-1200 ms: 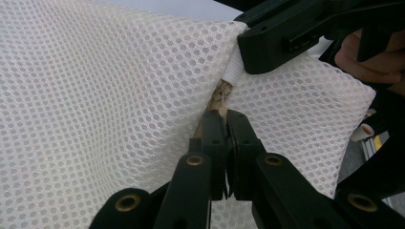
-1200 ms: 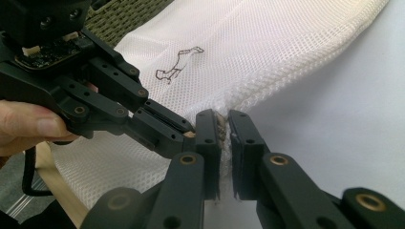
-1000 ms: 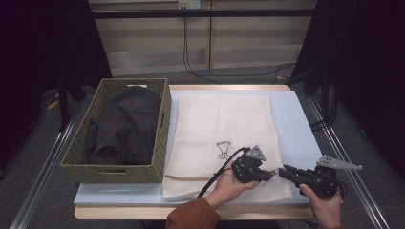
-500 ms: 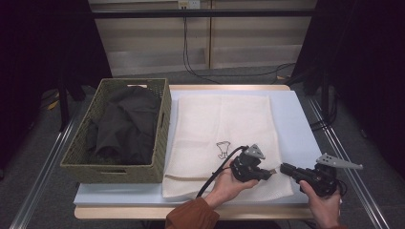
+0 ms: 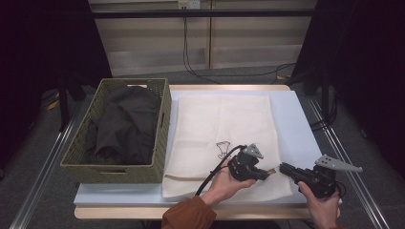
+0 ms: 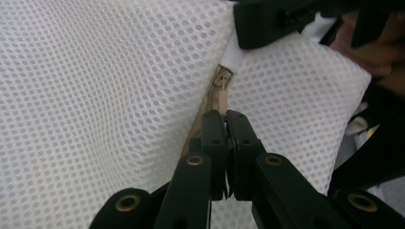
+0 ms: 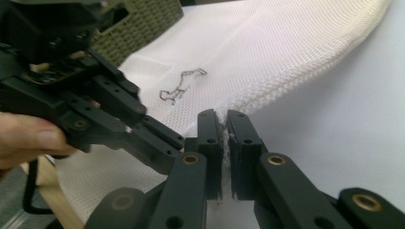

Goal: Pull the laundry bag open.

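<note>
The table point(image 5: 286, 88) has a pale wooden top, its edge showing along the far and near sides; a light blue sheet point(image 5: 298, 129) covers most of it; on the sheet's left part stands a woven green basket point(image 5: 161, 143), holding dark cloth point(image 5: 125, 126); just beside it, to the right, a white mesh bag point(image 5: 224, 126) lies flat, a small dark squiggle printed near its middle; a tan strip along the bag's near edge is perhaps a zip point(image 6: 220, 90), though it is hard to tell.
</note>
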`<state>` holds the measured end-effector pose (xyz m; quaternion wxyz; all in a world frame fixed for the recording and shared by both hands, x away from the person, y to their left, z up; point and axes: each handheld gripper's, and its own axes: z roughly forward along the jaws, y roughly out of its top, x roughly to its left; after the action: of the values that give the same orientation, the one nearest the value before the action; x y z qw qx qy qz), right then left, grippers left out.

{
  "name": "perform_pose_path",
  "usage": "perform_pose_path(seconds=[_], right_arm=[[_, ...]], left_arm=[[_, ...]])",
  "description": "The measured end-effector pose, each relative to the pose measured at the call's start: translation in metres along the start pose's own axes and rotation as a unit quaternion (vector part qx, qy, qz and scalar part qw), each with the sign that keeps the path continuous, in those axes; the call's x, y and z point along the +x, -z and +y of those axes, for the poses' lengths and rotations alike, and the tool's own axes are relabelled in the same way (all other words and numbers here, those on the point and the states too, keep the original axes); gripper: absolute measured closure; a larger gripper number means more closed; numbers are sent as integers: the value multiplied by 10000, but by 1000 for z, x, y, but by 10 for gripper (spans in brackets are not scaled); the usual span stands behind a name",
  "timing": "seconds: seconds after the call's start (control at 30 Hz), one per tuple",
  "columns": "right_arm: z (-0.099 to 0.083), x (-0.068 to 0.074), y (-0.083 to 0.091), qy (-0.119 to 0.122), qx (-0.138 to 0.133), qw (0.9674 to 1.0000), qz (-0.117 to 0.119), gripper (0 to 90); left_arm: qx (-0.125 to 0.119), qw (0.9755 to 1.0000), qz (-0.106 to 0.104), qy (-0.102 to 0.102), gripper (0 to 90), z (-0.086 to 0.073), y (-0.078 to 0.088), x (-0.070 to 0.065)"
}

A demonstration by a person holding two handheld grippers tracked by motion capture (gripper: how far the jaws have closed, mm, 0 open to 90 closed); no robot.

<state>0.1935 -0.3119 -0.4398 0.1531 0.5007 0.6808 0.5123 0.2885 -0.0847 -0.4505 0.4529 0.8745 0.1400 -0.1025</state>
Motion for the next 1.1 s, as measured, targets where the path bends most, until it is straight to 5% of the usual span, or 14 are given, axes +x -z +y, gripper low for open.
perform_pose_path(seconds=[0.33, 0.63, 0.73, 0.83, 1.1], right_arm=[[0, 0, 0, -80, -13, 9999, 125, 856], [0, -1, 1, -60, 0, 10000, 26, 855], [-1, -7, 5, -186, -66, 9998, -42, 856], [1, -15, 11, -331, -170, 9993, -39, 855], [-1, -10, 8, -225, -98, 9997, 13, 855]], left_arm=[[-196, 9993, -262, 165, 803, 1, -14, 1], [-47, 9996, -129, 258, 873, 2, -13, 3], [267, 9995, 140, 110, 874, 4, -4, 2], [164, 9997, 80, 166, 874, -1, 2, 6], [173, 9997, 73, 144, 873, -5, 6, 7]])
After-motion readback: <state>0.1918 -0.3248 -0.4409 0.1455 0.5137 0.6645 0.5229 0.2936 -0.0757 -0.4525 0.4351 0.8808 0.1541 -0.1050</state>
